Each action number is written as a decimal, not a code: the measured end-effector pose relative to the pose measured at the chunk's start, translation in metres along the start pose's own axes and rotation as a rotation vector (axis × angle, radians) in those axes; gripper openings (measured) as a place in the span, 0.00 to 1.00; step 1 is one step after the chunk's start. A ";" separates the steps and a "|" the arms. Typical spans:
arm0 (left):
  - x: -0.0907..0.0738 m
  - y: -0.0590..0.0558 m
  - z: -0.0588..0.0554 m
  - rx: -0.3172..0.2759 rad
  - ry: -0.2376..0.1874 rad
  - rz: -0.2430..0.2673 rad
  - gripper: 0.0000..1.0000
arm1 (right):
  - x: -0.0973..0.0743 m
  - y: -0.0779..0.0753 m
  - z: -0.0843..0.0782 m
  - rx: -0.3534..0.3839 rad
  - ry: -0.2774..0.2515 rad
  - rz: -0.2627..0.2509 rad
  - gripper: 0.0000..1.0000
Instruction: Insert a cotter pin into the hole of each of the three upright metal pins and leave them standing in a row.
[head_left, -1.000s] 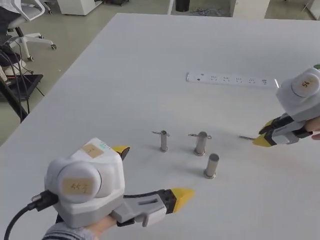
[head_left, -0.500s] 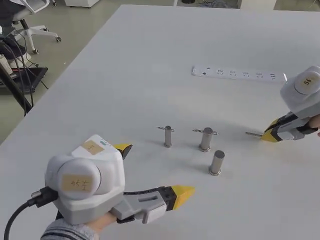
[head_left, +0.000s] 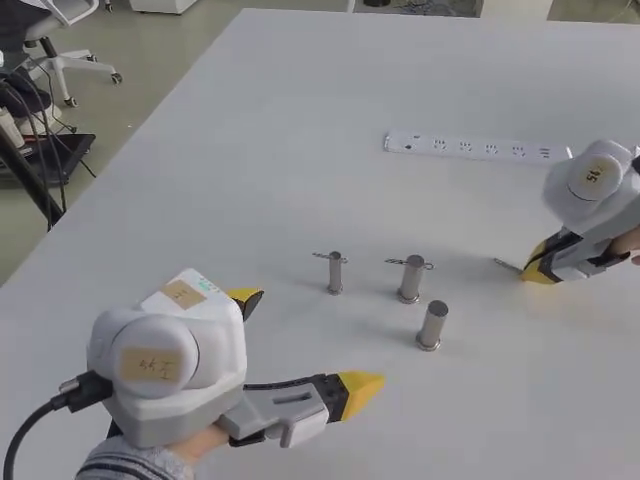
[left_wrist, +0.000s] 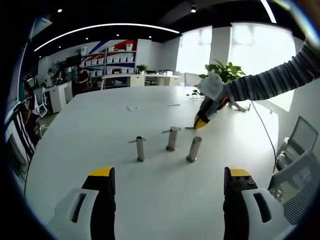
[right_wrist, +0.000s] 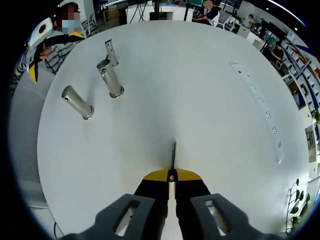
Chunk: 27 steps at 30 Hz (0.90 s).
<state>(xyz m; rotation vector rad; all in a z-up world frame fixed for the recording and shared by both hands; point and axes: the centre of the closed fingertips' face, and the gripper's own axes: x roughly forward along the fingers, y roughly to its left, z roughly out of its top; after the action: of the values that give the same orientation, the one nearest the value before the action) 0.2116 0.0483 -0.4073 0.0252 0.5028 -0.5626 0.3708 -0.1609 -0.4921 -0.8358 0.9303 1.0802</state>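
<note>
right gripper (right_wrist: 171, 175) is clamped on a cotter pin (right_wrist: 173, 154) low at the table (head_left: 250, 150); left gripper (left_wrist: 170, 173) hangs wide open near three upright pins (head_left: 411, 279).

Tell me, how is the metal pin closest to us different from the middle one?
The middle pin has a cotter pin through its top; the closest pin has none. The middle pin stands farther back; the closest pin stands out in front. Both are upright, silvery metal.

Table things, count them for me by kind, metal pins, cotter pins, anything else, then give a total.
metal pins: 3
cotter pins: 3, one in the right gripper
power strip: 1
Total: 7
</note>
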 end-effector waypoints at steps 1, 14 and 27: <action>0.000 0.000 0.001 -0.001 -0.003 -0.001 0.89 | 0.000 0.000 0.000 -0.022 0.004 -0.008 0.00; 0.002 -0.008 0.004 0.019 0.009 -0.052 0.76 | -0.014 0.016 0.013 -0.105 -0.055 -0.046 0.00; 0.016 -0.020 0.026 0.063 -0.005 -0.119 0.70 | -0.048 0.055 0.054 -0.204 -0.214 -0.077 0.00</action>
<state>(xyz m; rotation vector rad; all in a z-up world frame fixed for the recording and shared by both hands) 0.2239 0.0191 -0.3897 0.0538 0.4842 -0.6950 0.3201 -0.1148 -0.4335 -0.8951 0.6119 1.1851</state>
